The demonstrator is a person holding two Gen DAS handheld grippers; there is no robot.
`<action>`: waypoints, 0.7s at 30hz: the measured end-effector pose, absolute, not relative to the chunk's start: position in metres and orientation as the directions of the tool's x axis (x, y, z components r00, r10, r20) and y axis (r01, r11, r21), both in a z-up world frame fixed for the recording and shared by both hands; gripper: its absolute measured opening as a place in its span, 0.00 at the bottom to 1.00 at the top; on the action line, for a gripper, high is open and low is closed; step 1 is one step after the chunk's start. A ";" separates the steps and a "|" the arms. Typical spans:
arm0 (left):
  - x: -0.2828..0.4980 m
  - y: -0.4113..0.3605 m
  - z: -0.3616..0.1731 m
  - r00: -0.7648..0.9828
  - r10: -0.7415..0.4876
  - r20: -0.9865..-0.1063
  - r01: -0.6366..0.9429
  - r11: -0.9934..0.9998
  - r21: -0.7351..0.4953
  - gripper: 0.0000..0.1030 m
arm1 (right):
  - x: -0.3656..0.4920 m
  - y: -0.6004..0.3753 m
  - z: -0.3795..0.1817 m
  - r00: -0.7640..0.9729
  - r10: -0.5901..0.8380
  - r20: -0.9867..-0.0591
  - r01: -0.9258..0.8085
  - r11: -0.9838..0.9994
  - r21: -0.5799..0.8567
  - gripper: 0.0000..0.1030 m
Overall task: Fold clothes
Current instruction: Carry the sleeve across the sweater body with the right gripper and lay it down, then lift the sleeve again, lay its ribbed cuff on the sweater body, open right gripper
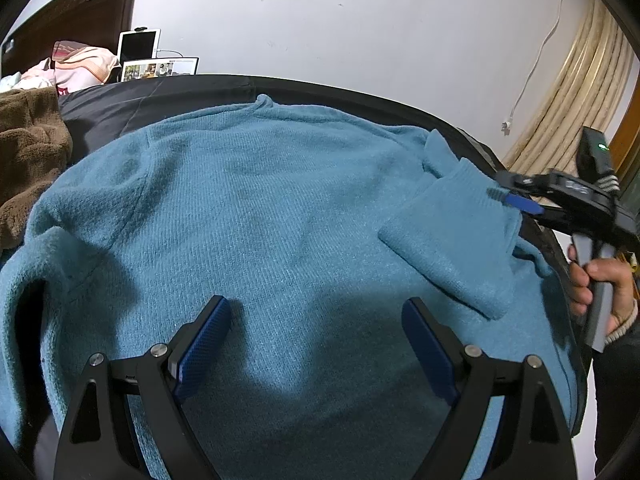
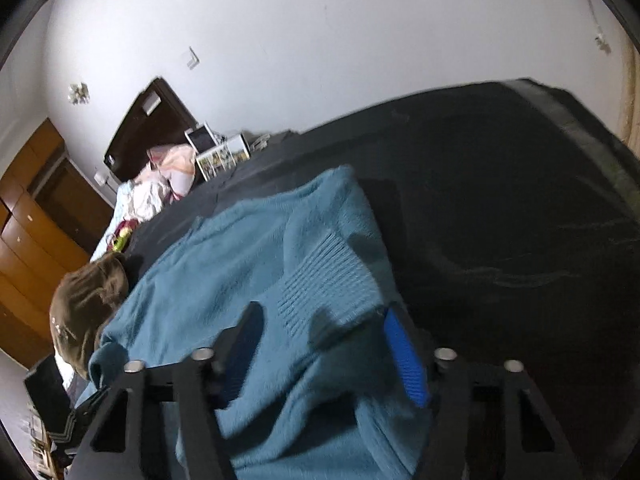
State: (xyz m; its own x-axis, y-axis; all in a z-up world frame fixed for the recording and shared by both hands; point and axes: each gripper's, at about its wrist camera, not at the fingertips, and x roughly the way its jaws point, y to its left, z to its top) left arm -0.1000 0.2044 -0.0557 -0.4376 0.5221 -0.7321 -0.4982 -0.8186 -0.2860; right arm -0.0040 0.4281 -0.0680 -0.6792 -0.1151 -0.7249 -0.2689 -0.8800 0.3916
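A teal knit sweater [image 1: 280,216] lies spread flat on a black-covered bed [image 1: 168,96], its neck toward the white wall [image 1: 360,20]. One sleeve [image 1: 460,232] is folded in over the sweater's body, with the ribbed cuff near the sweater's edge.

The left hand-held gripper [image 1: 316,344] hovers over the sweater's lower middle, its blue-padded fingers [image 1: 204,352] spread wide with only flat knit showing between them; nothing is pinched.

The right hand-held gripper [image 2: 324,344] sits at the sweater's folded sleeve. Its fingers stand partly apart, with the ribbed cuff [image 2: 328,284] between them; the view is blurred, and I cannot tell whether the pads press on the fabric. From the left wrist view, a hand [image 1: 600,284] grips its grey handle beside the sweater's edge.

A brown fleecy garment [image 1: 28,148] lies bunched just beside the sweater's other sleeve. Beyond the sweater, toward the dark headboard [image 1: 80,12], sit pink bedding [image 1: 80,64] and a tablet [image 1: 140,46]. Beige curtains [image 1: 580,92] hang past the sweater's folded side.
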 end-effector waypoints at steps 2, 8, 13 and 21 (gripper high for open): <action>-0.100 0.205 -0.056 -0.438 0.522 -0.732 -0.498 -0.819 -0.286 0.87 | -0.012 0.423 -0.075 -0.659 -0.097 -0.746 -0.276 -0.891 0.360 0.39; -0.100 0.206 -0.056 -0.437 0.521 -0.733 -0.500 -0.818 -0.284 0.88 | -0.007 0.422 -0.059 -0.694 0.004 -0.720 -0.282 -0.922 0.266 0.15; -0.100 0.206 -0.056 -0.436 0.523 -0.732 -0.500 -0.818 -0.287 0.88 | 0.012 0.450 -0.010 -0.755 0.147 -0.639 -0.360 -0.907 0.217 0.09; -0.101 0.205 -0.056 -0.435 0.525 -0.732 -0.499 -0.817 -0.289 0.88 | 0.066 0.522 0.076 -0.710 0.507 -0.489 -0.627 -0.771 0.111 0.09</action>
